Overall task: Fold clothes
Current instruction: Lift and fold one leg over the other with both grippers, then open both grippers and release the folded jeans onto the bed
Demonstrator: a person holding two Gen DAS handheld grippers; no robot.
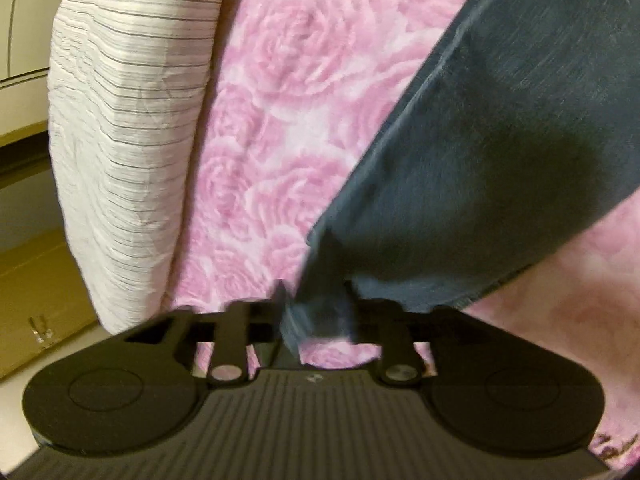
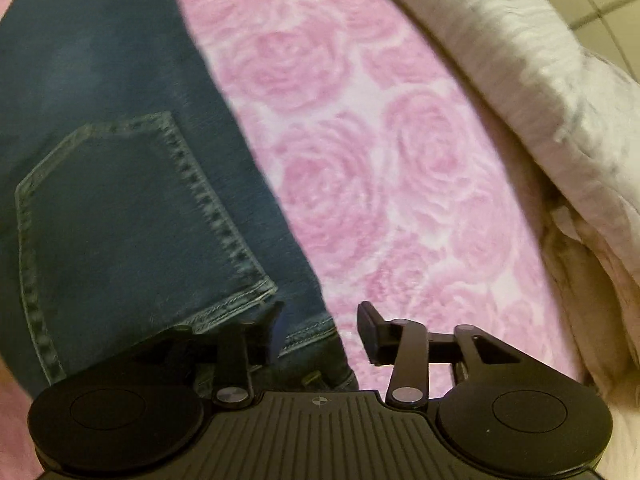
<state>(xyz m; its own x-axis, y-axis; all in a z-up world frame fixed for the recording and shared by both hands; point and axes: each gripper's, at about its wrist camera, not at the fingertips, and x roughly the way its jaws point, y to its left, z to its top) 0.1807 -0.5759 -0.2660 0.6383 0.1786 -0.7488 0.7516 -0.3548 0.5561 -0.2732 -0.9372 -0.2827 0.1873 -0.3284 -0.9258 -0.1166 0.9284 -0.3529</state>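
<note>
Left wrist view: left gripper (image 1: 316,312) w/ fingers apart, jeans (image 1: 480,140) hem lying between, on pink rose blanket (image 1: 280,100); striped mattress (image 1: 128,140) beside. Right gripper (image 2: 320,332) fingers apart, over waistband.

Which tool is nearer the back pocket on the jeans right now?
Right. The right tool sits at the pocket's lower corner, jaws apart over the waistband edge. The left tool has a plain corner of the jeans between its jaws; no pocket shows there.
</note>
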